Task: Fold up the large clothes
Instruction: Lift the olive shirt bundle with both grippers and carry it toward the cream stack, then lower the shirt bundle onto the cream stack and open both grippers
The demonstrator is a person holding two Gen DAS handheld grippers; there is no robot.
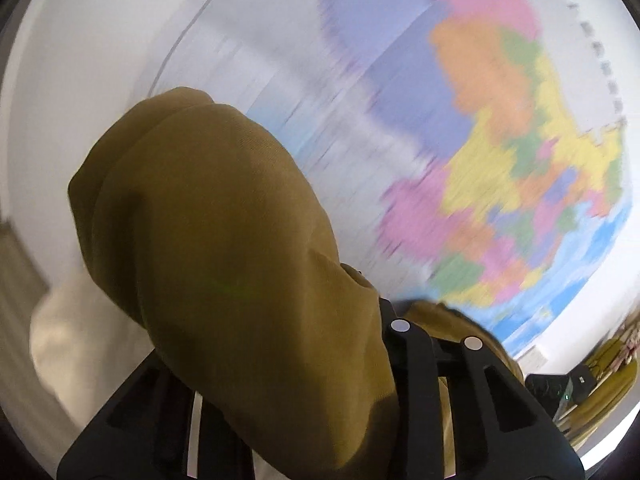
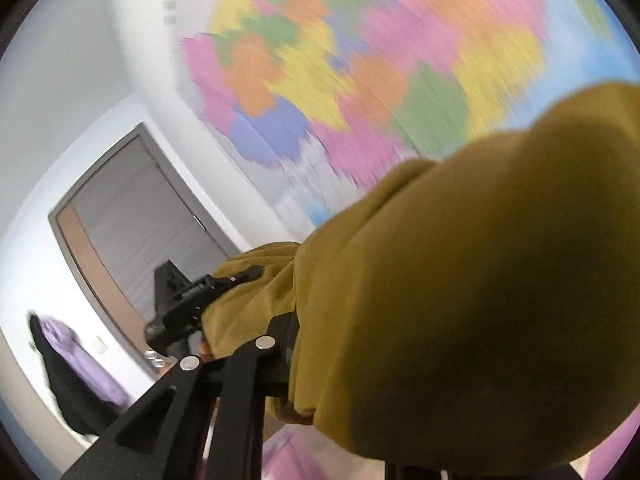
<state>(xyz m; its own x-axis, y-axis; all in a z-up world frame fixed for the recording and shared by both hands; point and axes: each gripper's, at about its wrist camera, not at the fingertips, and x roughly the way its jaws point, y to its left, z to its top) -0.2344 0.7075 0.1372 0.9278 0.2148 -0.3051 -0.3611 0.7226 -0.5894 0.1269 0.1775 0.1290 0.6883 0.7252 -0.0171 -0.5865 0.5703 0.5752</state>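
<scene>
Left gripper (image 1: 400,344) and right gripper (image 2: 256,360): matte black plastic fingers with triangular cut-outs, each finger showing 1 round silver screw head near its tip.

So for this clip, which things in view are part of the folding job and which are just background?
Part of the job:
- mustard garment, bunched over both tools
- left tool, shut on the garment
- right tool, shut on the garment

Just there:
- coloured wall map
- grey door
- black and purple clothing by the wall
- cream cloth
</scene>
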